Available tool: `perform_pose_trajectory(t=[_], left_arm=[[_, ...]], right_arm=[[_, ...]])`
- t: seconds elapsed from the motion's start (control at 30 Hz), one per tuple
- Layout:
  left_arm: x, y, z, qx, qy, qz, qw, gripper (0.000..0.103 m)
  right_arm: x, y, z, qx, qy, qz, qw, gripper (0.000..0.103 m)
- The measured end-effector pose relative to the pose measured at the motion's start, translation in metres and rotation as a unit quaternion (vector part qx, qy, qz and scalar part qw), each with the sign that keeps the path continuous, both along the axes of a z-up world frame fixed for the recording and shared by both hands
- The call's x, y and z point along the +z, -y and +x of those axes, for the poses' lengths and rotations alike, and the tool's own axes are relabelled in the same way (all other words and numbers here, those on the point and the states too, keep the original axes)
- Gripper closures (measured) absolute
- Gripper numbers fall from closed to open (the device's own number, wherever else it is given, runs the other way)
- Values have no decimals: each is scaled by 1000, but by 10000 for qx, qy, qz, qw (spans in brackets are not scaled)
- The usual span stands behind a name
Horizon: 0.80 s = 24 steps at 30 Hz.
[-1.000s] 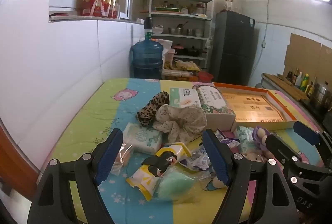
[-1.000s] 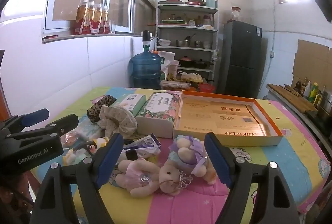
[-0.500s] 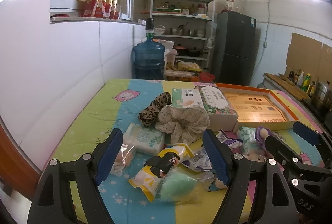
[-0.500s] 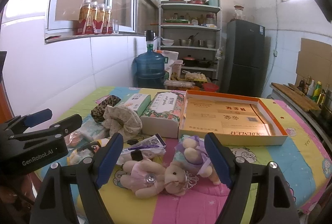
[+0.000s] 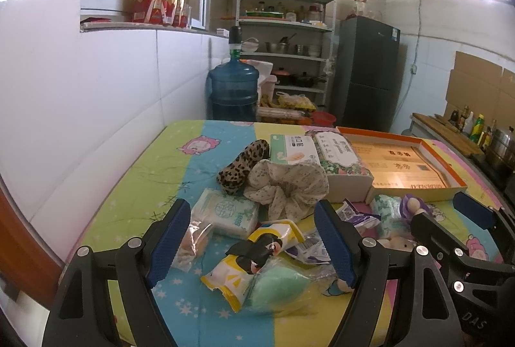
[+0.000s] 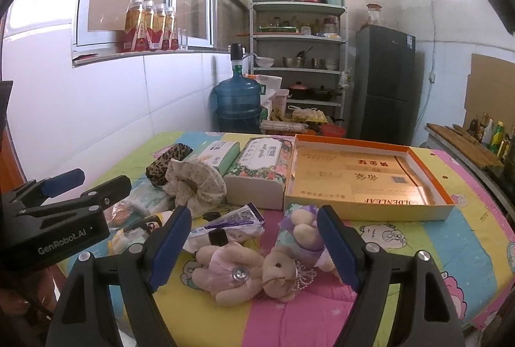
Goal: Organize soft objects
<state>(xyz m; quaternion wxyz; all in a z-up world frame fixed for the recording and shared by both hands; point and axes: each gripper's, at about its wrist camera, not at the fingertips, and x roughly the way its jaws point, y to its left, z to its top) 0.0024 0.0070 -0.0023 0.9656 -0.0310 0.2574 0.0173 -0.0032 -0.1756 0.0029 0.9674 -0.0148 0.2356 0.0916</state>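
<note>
A heap of soft things lies on the colourful tablecloth (image 5: pixel 135 186). My left gripper (image 5: pixel 251 240) is open above a yellow penguin packet (image 5: pixel 257 253), a mint sponge in a clear bag (image 5: pixel 276 286) and a white tissue pack (image 5: pixel 225 211). Behind them lie a floral scrunchie (image 5: pixel 289 186) and a leopard-print scrunchie (image 5: pixel 241 166). My right gripper (image 6: pixel 254 244) is open, with a pink-dressed teddy bear (image 6: pixel 231 273) and a purple-dressed one (image 6: pixel 302 234) between its fingers but untouched. An empty orange-rimmed box (image 6: pixel 360 179) stands behind the bears.
Two tissue boxes (image 6: pixel 257 166) sit left of the orange-rimmed box. A purple wipes packet (image 6: pixel 225 224) lies beside the bears. Beyond the table stand a blue water jug (image 6: pixel 238 102), a shelf rack (image 6: pixel 299 57) and a dark fridge (image 6: pixel 383 83). A tiled wall runs along the left.
Both grippers have drawn back slightly and risen; the objects sit a little lower and farther in view. Nothing on the table has moved, and both jaws stay open.
</note>
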Motion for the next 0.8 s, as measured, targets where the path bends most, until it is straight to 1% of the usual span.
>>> perform_pose_trajectory(t=[0.8], left_arm=[[-8, 1, 2, 8, -69, 12, 10000, 23]], right_arm=[[-4, -4, 2, 90, -74, -11, 9999, 22]])
